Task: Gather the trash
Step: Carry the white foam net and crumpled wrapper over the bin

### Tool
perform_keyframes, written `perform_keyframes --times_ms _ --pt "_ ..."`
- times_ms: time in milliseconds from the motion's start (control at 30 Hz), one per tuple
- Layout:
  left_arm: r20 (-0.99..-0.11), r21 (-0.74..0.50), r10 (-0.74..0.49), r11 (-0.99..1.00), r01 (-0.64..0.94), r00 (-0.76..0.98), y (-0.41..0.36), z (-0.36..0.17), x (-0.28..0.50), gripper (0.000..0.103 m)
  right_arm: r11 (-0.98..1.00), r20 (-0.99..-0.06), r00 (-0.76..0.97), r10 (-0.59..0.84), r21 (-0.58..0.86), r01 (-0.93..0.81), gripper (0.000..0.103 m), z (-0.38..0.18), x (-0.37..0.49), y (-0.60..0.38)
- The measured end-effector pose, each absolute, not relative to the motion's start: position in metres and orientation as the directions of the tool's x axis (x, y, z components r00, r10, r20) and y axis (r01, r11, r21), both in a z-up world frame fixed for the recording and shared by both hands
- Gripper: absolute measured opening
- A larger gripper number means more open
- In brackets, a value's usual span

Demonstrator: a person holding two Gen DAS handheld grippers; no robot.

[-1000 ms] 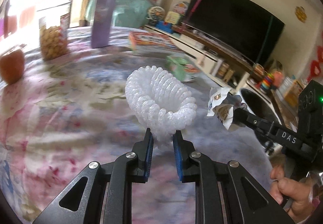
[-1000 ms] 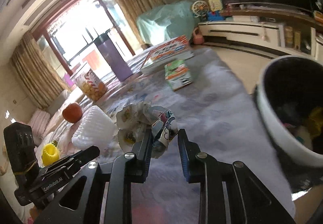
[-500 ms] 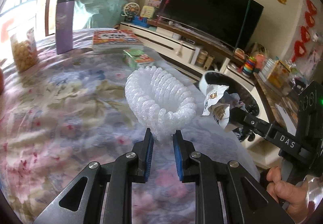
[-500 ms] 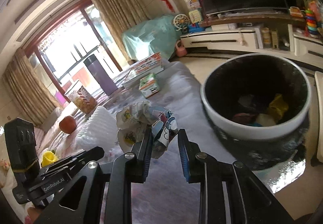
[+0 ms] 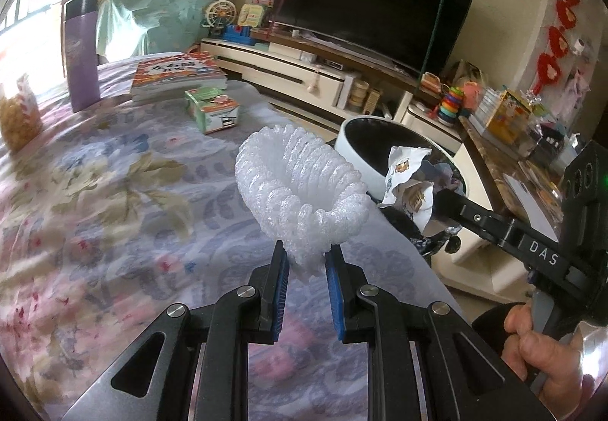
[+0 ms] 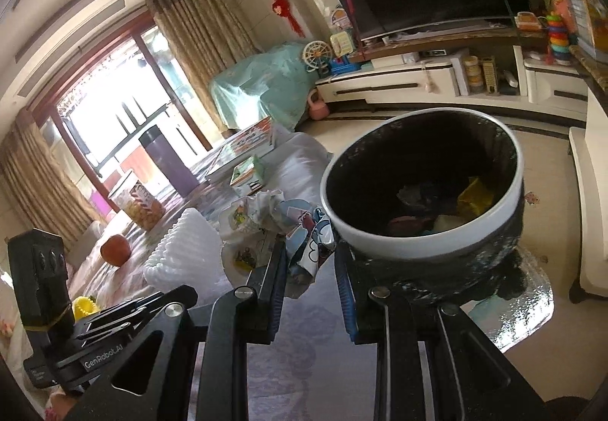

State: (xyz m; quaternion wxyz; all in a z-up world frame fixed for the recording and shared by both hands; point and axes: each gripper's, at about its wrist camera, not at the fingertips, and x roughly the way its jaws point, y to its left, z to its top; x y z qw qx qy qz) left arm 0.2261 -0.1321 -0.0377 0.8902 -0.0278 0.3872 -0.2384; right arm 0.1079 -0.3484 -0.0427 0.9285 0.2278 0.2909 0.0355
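Trash nearly at the bin [image 6: 383,242]
Left tongs [image 5: 306,271] clamp foam netting [image 5: 300,193]; right tongs [image 6: 309,267] clamp crumpled wrappers [image 6: 266,219]; neither dropped yet.

Foam net [image 5: 300,193] raised above the table [image 5: 114,193], crumpled wrapper [image 5: 408,181] to its right over the trash bin [image 6: 421,189] rim, box [image 5: 212,109] and books [image 5: 174,75] behind on the table, bottle [image 5: 79,56] far left.

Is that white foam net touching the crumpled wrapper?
Apart. The left wrist view shows a gap between the foam net and the wrapper.
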Motion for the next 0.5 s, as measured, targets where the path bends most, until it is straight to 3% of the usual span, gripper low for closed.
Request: perform_keyframes --times_ms 500 --pt "-0.678 -0.220 -0.471 0.863 0.456 0.564 -0.166 -0.036 0.240 0.018 0.886 -0.521 0.841 0.144 0.446 0.125 0.025 -0.040 0.100 -0.376"
